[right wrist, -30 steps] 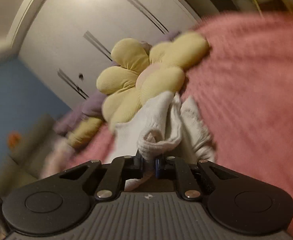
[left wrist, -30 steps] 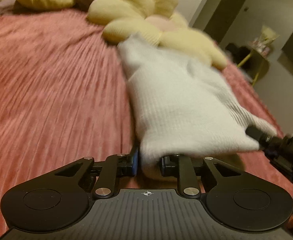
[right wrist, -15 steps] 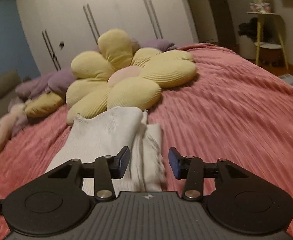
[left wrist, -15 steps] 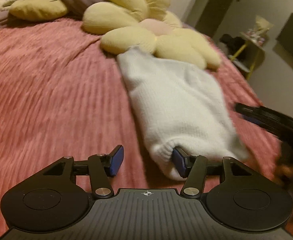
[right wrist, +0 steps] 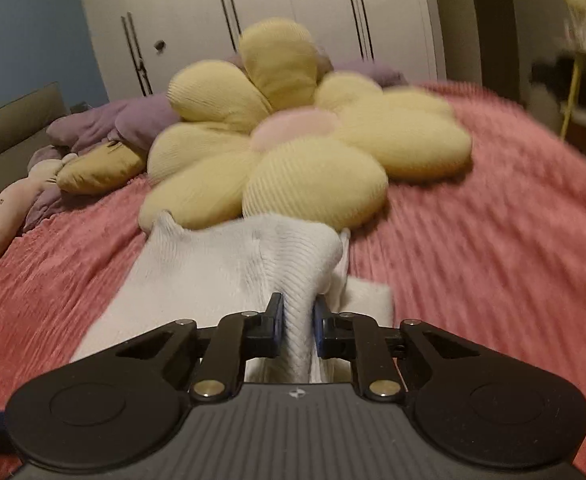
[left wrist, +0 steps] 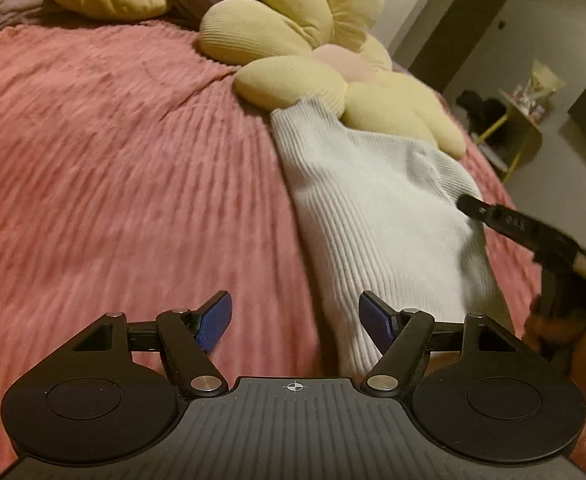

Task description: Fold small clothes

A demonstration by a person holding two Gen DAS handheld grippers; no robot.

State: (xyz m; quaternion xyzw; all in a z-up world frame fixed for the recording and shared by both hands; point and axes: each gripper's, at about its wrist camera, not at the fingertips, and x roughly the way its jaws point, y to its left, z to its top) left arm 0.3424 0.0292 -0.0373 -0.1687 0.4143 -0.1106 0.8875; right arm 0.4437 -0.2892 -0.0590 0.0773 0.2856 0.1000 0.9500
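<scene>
Right claw (right wrist: 297, 322) has just closed, clamped on a raised fold of white knit garment (right wrist: 213, 268); left claw (left wrist: 295, 320) just opened, jaws apart, nothing between; garment on pink bed (left wrist: 113, 152), touching flower cushion (right wrist: 305, 140)

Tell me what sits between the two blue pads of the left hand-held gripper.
Nothing is gripped: in the left wrist view the left hand-held gripper has just been opening, and only pink bedspread shows between its pads. The white garment lies beside the right-side pad.
</scene>
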